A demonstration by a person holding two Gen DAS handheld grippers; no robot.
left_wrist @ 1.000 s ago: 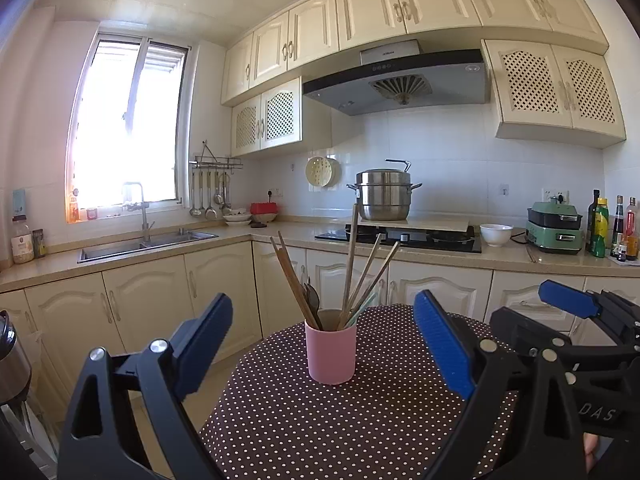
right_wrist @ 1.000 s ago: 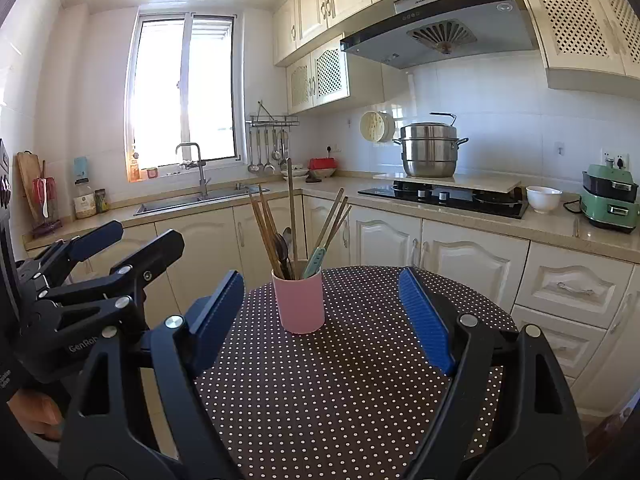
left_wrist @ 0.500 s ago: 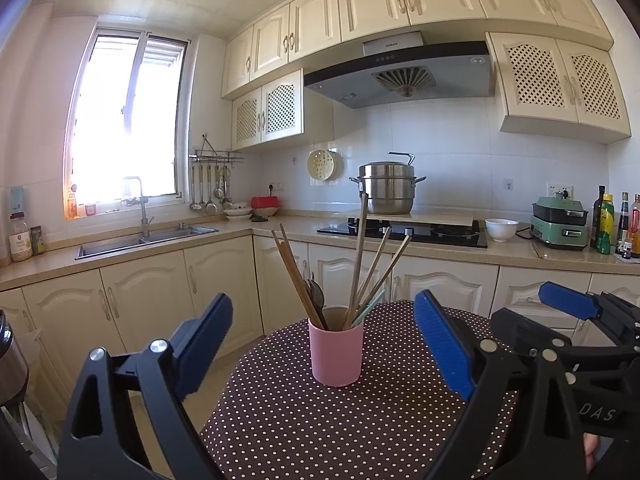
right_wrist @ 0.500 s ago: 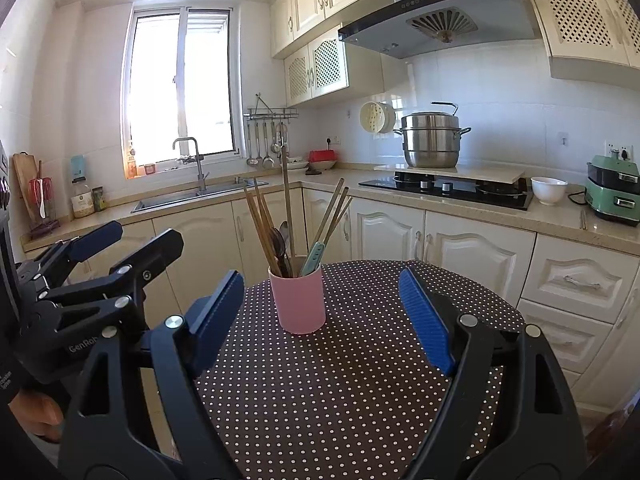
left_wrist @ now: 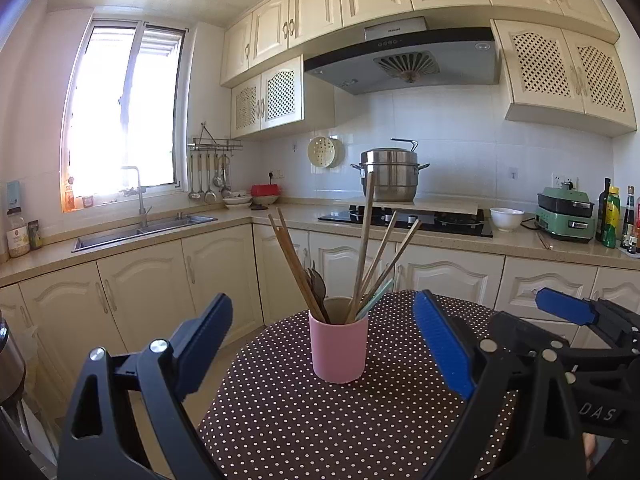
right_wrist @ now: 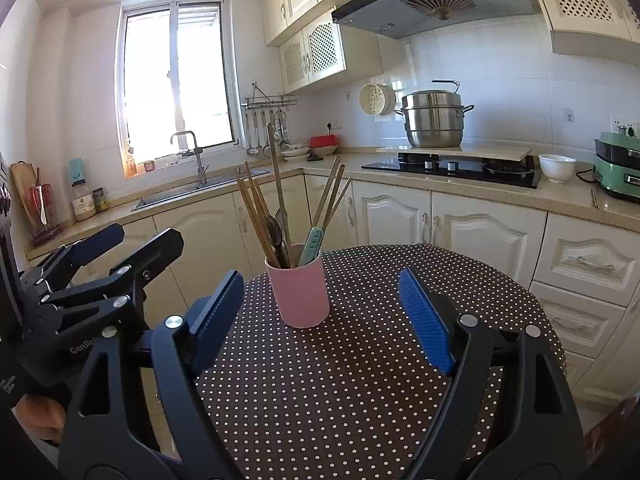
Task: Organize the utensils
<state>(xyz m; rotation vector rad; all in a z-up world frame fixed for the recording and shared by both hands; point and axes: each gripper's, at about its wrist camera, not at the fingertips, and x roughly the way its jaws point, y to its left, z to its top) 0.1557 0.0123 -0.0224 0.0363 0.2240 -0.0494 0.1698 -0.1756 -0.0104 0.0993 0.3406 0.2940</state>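
Observation:
A pink cup [left_wrist: 338,347] stands upright on a round table with a brown polka-dot cloth [left_wrist: 320,420]. It holds several wooden chopsticks [left_wrist: 294,264], dark spoons and a pale green handled utensil [right_wrist: 311,245]. My left gripper [left_wrist: 324,336] is open and empty, held back from the cup, which sits between its fingers in view. My right gripper [right_wrist: 320,312] is open and empty, also short of the cup [right_wrist: 299,293]. Each gripper shows at the edge of the other's view: the right one [left_wrist: 576,316] and the left one [right_wrist: 100,248].
Kitchen counters run behind the table, with a sink [left_wrist: 140,230], a hob with a steel pot [left_wrist: 390,176], a white bowl [left_wrist: 506,219], a green appliance [left_wrist: 564,216] and bottles [left_wrist: 612,220]. Cabinet doors stand just beyond the table's far edge.
Both cameras have tilted or dropped slightly, so the cup sits lower in both views. The grippers stay open and the cup has not moved.

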